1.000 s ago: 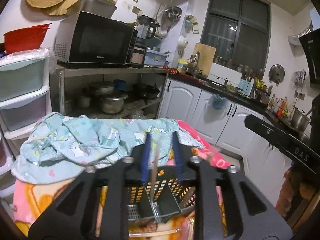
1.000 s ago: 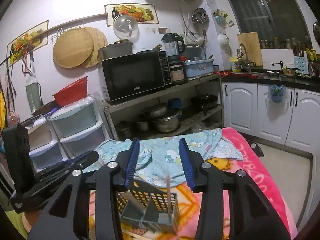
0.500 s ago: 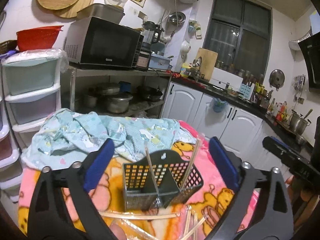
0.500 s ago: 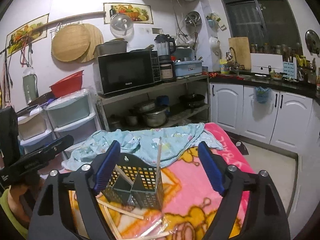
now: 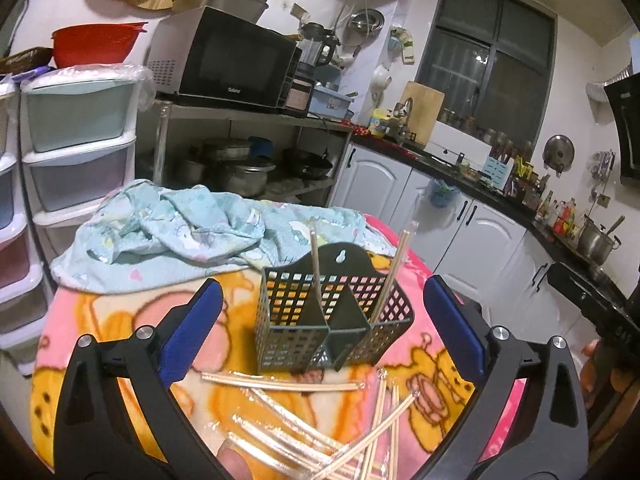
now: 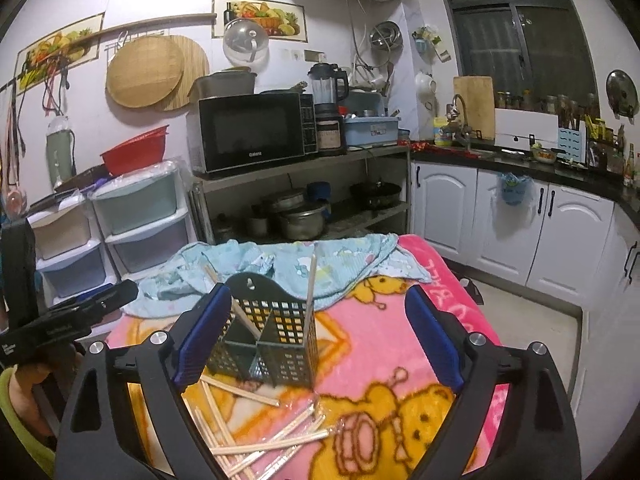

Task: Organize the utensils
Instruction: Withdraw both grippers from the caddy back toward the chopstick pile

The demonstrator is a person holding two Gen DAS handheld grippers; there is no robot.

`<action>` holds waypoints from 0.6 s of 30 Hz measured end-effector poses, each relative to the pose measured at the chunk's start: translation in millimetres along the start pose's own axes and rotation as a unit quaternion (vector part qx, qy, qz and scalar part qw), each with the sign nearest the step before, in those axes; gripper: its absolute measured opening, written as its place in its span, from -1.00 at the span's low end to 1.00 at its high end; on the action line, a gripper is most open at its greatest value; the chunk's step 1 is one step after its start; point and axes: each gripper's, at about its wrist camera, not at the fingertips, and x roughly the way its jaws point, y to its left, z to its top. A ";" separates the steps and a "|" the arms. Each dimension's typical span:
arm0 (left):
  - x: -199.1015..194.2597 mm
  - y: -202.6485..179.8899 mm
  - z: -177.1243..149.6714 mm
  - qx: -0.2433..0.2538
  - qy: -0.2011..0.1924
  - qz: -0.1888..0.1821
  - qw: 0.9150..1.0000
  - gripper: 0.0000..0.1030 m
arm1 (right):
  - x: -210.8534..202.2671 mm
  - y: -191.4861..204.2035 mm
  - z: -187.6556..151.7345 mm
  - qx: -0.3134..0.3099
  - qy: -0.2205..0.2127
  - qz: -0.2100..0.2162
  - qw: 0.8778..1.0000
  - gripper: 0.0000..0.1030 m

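Observation:
A dark perforated utensil holder (image 5: 332,320) stands on a pink cartoon blanket (image 5: 100,320); it also shows in the right wrist view (image 6: 266,346). Two chopsticks stand in it, one in the left compartment (image 5: 315,264) and one in the right (image 5: 394,272). Several loose wrapped chopsticks (image 5: 320,424) lie on the blanket in front of it, also seen from the right (image 6: 256,436). My left gripper (image 5: 322,338) is open and empty, jaws wide either side of the holder. My right gripper (image 6: 316,340) is open and empty above the holder.
A crumpled light-blue cloth (image 5: 180,232) lies behind the holder. Plastic drawers (image 5: 76,152) stand at the left, a metal shelf with a microwave (image 5: 224,60) and pots behind, white cabinets (image 5: 460,232) to the right. The other gripper's body (image 6: 64,320) shows at the left.
Both grippers opened from nearly shut and let go a chopstick each into the holder. Both have pulled back, so the holder and the loose chopsticks now show.

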 end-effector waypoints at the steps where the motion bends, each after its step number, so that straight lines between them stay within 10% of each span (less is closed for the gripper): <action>1: -0.9 0.0 -2.7 0.002 0.001 -0.001 1.000 0.79 | -1.1 0.7 -2.0 -0.001 0.001 0.001 1.000 0.67; 18: -7.0 -1.2 -29.8 0.014 0.025 0.000 1.000 0.79 | -0.2 21.3 -36.2 -0.025 0.036 0.004 0.999 0.72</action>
